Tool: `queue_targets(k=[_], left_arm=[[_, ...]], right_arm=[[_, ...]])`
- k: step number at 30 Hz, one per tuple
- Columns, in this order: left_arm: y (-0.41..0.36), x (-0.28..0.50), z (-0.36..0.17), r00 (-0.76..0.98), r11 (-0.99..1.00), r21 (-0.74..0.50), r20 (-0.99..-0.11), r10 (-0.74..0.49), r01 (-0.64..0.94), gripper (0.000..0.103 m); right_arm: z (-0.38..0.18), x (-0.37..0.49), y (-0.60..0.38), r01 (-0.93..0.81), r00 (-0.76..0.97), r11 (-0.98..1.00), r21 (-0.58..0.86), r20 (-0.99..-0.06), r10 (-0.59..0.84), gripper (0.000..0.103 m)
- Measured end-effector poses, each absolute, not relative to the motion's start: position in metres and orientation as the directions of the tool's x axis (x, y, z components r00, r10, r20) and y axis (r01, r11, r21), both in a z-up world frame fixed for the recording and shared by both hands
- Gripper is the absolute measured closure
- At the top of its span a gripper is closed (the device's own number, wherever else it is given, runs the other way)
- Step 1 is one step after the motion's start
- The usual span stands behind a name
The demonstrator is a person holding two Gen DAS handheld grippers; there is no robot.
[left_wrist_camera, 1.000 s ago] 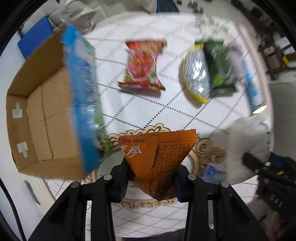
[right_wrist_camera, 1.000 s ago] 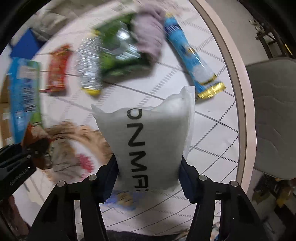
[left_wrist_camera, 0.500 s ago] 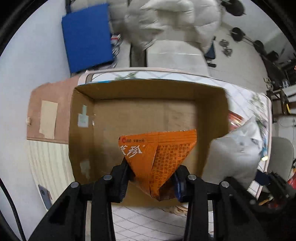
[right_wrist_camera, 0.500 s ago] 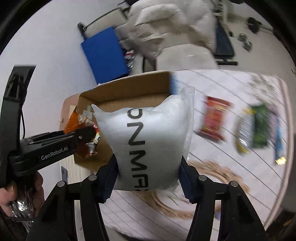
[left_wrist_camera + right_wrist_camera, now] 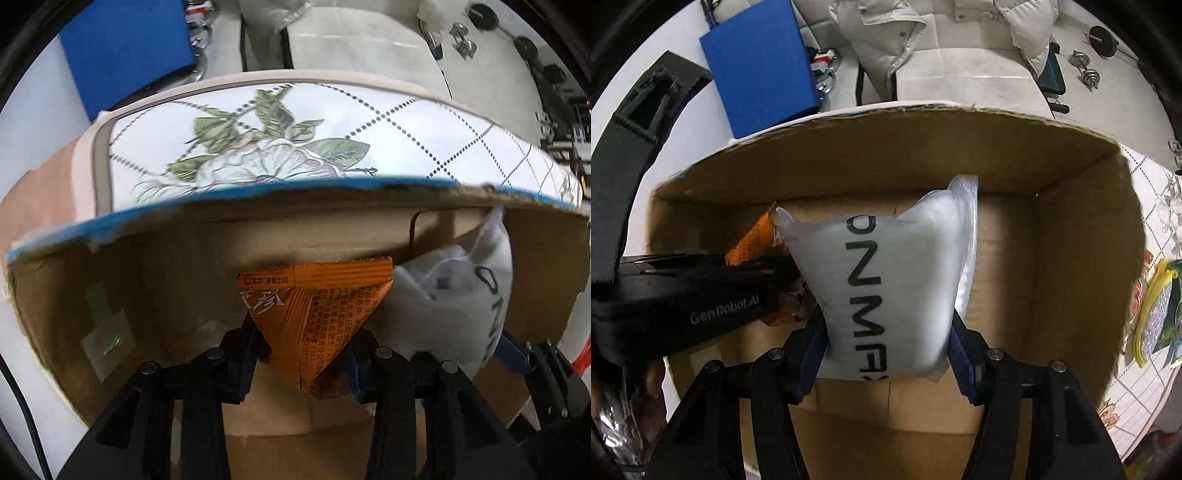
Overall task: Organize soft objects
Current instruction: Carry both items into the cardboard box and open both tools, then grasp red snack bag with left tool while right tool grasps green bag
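My left gripper is shut on an orange snack packet and holds it inside the open cardboard box. My right gripper is shut on a white soft pouch with black letters, also inside the box. The pouch shows in the left wrist view just right of the orange packet. The left gripper body and the orange packet show at the left of the right wrist view, beside the pouch.
The box stands on a table with a quilted floral cloth. Several snack packets lie on the cloth to the right of the box. A blue panel and a white jacket lie beyond the table.
Both grippers have moved from above the table to over the box and then down into it, each still holding its item. The pouch now sits close beside the orange packet.
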State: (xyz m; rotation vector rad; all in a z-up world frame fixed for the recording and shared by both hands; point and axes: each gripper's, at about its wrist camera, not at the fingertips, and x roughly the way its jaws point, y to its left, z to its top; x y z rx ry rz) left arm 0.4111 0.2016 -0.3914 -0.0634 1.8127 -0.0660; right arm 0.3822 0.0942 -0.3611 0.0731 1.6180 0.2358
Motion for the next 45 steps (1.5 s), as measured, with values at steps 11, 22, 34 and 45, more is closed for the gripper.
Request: queue_targets(k=[11, 22, 34, 45], left_arm=[[0.206, 0.408, -0.37, -0.214, 0.995, -0.088, -0.972, -0.094, -0.035, 0.015], [0.223, 0.328, -0.273, 0.026, 0.996, -0.058, -0.998, -0.057, -0.066, 0.005], [0.232, 0.233, -0.202, 0.254, 0.992, 0.015, -0.966, 0.047, -0.126, 0.005], [0.221, 0.175, -0.165, 0.328, 0.99, 0.01, -0.943, 0.055, -0.137, 0.005]], right_arm=[[-0.36, 0.382, 0.091, -0.122, -0.095, 0.975, 0.184, -0.98, 0.174, 0.008], [-0.288, 0.323, 0.081, -0.191, 0.029, 0.976, 0.107, -0.993, 0.115, 0.0], [-0.213, 0.238, 0.071, -0.205, 0.218, 0.977, 0.055, -0.971, 0.1, 0.0], [-0.16, 0.176, 0.053, -0.212, 0.309, 0.974, 0.074, -0.941, 0.138, 0.0]])
